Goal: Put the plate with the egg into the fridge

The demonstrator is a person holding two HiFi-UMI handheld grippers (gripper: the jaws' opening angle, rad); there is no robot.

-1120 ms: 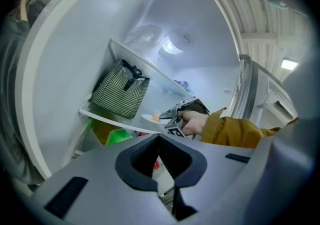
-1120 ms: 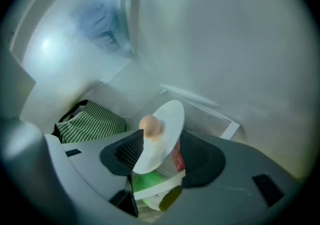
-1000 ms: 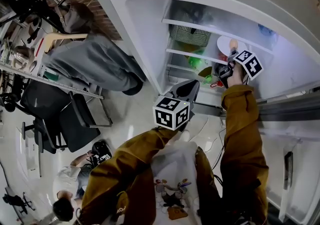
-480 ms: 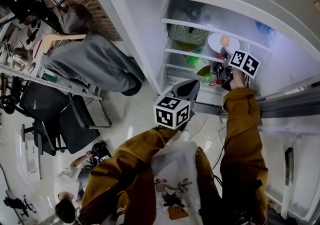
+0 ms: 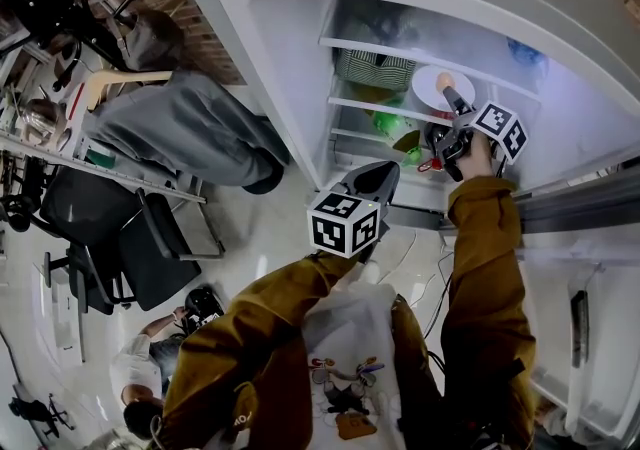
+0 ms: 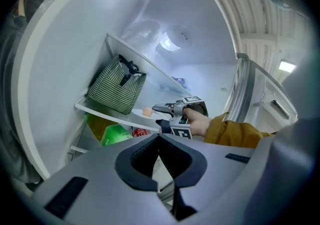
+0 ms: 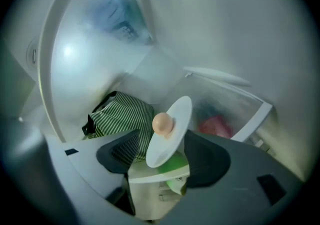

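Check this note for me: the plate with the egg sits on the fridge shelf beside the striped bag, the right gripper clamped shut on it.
Not clamped: the right gripper view shows the right gripper with jaws that have just been opening, standing apart on either side of the plate, not pressing it. The egg, shelf and striped bag are as stated.

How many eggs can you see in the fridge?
1: a pale egg sits on the round white plate on the shelf beside the green striped bag. More may be hidden deeper inside.
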